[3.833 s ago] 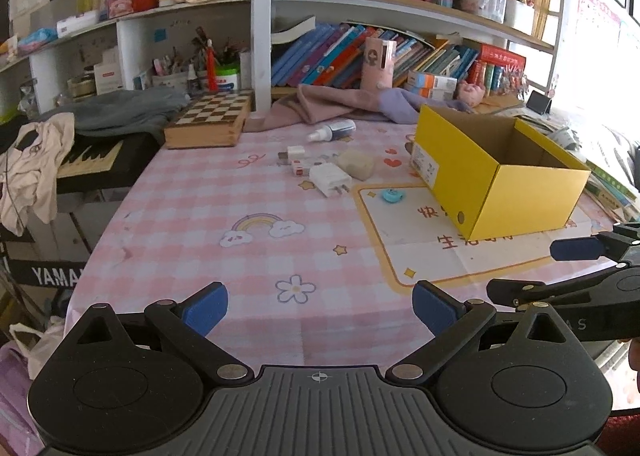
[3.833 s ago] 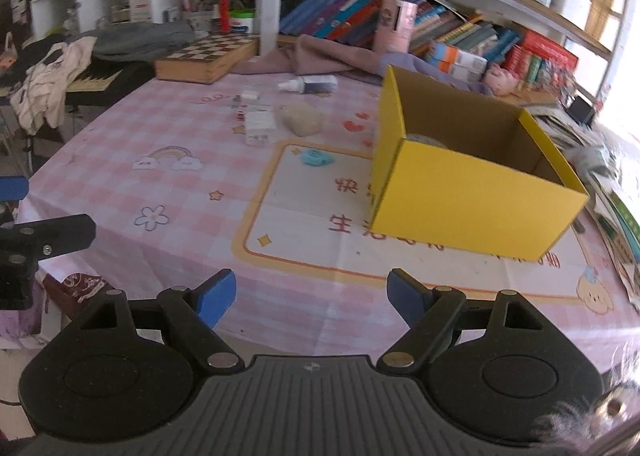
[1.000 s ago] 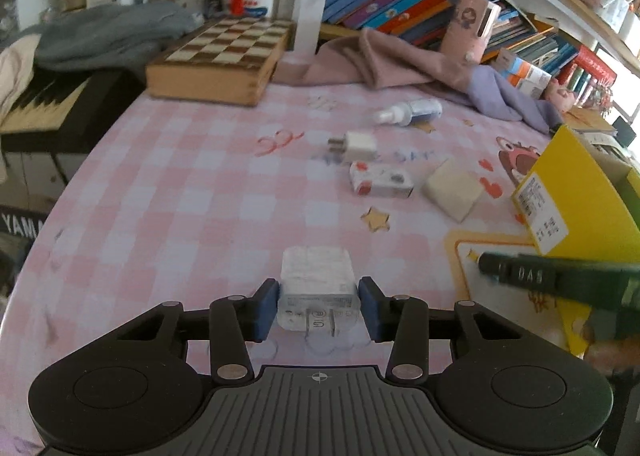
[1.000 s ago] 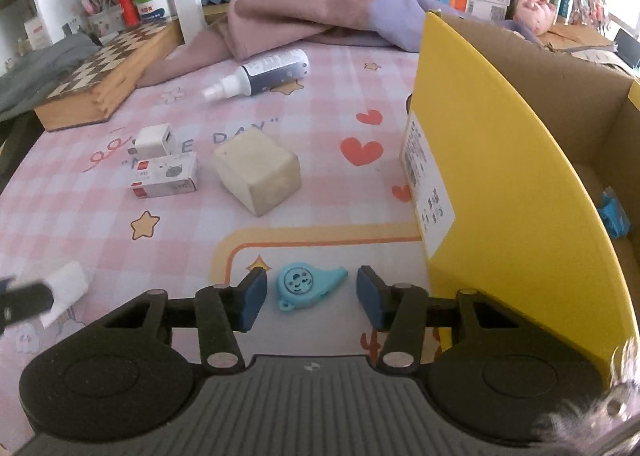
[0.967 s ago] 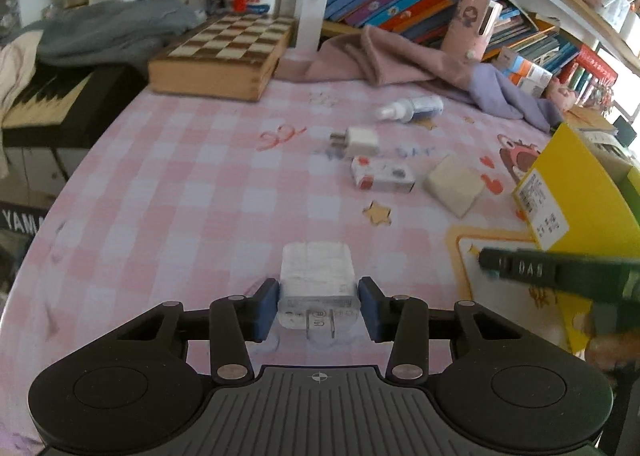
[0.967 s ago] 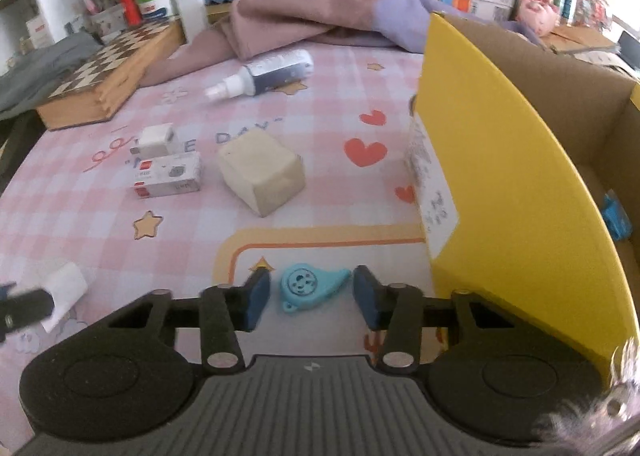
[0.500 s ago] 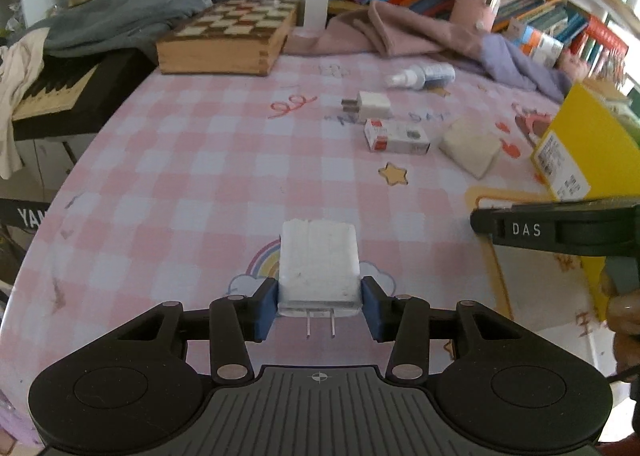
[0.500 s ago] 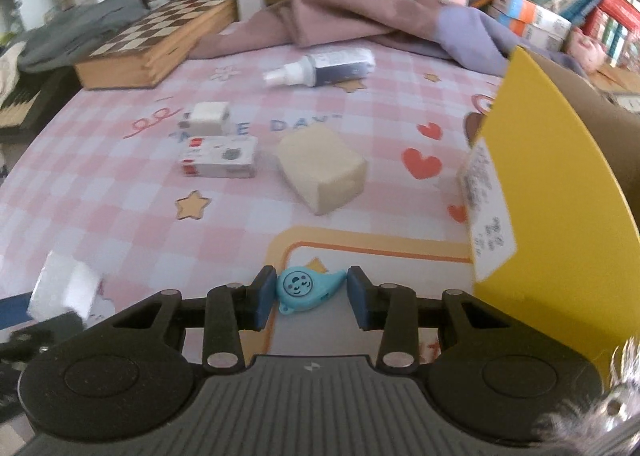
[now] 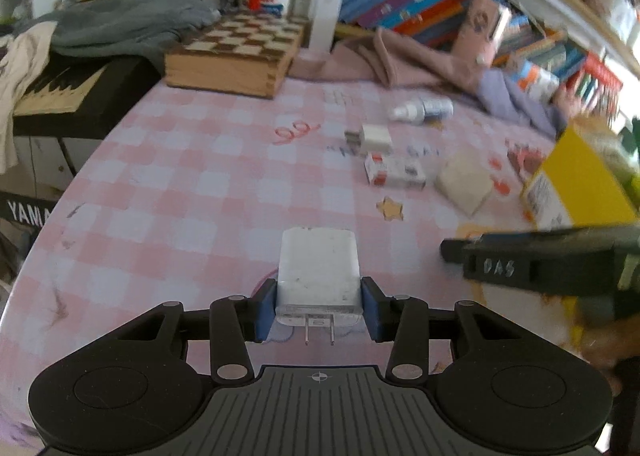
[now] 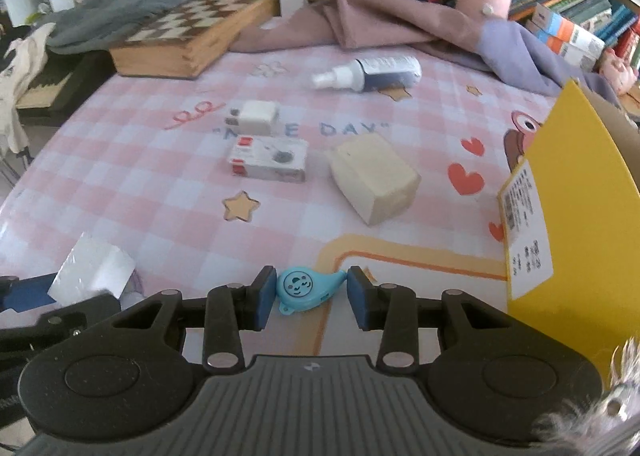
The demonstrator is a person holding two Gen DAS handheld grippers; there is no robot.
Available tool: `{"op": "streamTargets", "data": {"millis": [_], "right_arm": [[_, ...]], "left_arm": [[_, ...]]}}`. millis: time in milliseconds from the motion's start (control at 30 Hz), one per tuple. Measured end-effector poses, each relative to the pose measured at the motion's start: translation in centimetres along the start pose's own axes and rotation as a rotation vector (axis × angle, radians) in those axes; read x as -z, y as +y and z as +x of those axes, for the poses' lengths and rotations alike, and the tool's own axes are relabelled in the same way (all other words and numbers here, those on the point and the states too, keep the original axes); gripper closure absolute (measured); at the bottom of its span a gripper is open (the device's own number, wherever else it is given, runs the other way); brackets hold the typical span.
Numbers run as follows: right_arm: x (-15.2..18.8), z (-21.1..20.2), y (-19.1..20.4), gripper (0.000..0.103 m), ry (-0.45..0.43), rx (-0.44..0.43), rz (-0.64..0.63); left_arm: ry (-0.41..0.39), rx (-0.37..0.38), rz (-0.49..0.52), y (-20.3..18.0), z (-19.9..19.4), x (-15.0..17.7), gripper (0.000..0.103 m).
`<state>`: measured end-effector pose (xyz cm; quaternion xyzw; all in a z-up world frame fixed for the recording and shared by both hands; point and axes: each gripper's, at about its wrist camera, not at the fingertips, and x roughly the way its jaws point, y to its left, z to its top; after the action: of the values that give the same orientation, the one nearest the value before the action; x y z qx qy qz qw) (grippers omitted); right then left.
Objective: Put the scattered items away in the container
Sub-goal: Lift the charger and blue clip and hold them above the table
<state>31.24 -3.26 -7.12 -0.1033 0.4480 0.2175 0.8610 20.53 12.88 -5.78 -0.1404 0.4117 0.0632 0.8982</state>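
Left gripper (image 9: 319,306) pinches white charger (image 9: 319,276), prongs toward camera, lifted off pink check table (image 9: 168,184). Right gripper (image 10: 311,298) pinches blue tag (image 10: 306,289), pads on both its ends, at 6 o'clock in right wrist view. Loose on table, 12 o'clock from tag: small plug (image 10: 256,116), red-white box (image 10: 268,158), beige block (image 10: 374,178), spray bottle (image 10: 372,75). Yellow box (image 10: 580,196) at 3 o'clock, open top.
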Motion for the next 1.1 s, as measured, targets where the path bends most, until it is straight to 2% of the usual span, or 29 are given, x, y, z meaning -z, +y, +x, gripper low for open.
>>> {"op": "streamTargets", "data": {"millis": [467, 667, 1100], "right_arm": [[-1.5, -2.0, 1.9, 0.067, -0.048, -0.053, -0.006], [-2.0, -2.7, 2.5, 0.067, -0.068, -0.062, 0.005], [-1.9, -4.0, 3.3, 0.067, -0.088, -0.076, -0.002]], "left_arm": [[-0.069, 0.120, -0.273, 3.3, -3.5, -0.9, 0.061], [-0.107, 0.133, -0.288, 3.7, -4.7, -1.4, 0.061], [-0.127, 0.147, -0.290, 3.9, -6.1, -1.1, 0.061]]}}
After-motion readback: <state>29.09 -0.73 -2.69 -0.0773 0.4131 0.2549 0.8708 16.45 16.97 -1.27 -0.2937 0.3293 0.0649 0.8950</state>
